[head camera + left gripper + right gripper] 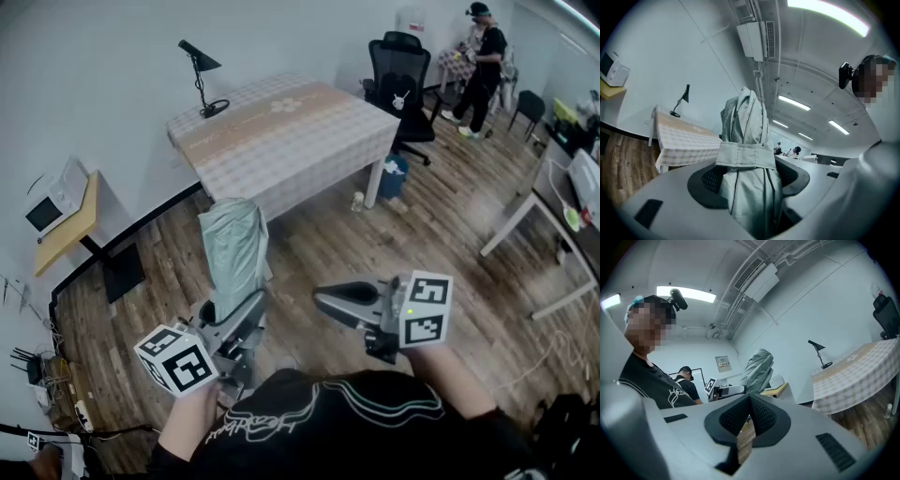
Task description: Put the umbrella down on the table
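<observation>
A folded pale green umbrella (pixel 234 248) stands upright, and my left gripper (pixel 234 323) is shut on its lower part. In the left gripper view the umbrella (pixel 747 154), bound by its strap, fills the gap between the dark pads (pixel 710 180). My right gripper (pixel 323 300) hangs to the right of the umbrella, apart from it, shut and with nothing in it; its tips (pixel 750 401) meet. The table (pixel 291 127), under a checked cloth, stands ahead across the wooden floor. It also shows in both gripper views, table (pixel 684 138) and table (pixel 858 373).
A black desk lamp (pixel 202 75) stands on the table's far left corner. Behind the table are a black office chair (pixel 401 80) and a blue bin (pixel 394 176). A microwave (pixel 52 202) sits on a shelf at left. A person (pixel 483 66) stands far right, near a white desk (pixel 553 216).
</observation>
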The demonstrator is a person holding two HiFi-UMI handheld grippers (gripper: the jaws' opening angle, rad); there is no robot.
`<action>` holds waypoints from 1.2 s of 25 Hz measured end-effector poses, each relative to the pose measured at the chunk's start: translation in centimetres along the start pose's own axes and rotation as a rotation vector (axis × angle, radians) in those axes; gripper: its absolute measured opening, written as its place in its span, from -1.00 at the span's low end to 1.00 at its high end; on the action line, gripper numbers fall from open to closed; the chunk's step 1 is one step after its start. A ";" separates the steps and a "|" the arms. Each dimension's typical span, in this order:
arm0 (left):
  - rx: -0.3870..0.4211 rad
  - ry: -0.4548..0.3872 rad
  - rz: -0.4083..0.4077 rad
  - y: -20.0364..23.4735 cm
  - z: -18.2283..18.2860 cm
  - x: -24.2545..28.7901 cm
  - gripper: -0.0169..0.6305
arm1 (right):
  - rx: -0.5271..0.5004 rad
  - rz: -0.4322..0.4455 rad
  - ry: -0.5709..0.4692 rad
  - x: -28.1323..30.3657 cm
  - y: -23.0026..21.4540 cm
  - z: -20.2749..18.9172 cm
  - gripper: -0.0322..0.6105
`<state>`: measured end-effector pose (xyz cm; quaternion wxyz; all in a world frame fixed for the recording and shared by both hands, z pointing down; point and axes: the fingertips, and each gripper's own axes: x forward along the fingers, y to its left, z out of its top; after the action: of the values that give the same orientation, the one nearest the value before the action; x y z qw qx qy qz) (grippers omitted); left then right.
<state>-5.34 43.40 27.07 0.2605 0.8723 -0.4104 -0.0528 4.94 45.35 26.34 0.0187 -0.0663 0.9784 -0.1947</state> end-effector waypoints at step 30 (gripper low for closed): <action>-0.072 0.077 -0.064 6.1 0.6 6.2 -0.13 | 0.120 -0.097 -0.013 1.7 -8.9 0.1 -0.87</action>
<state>-5.65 35.29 30.33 0.3054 0.8765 -0.3698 -0.0420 4.30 36.94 29.59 0.0198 -0.1134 0.9605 -0.2532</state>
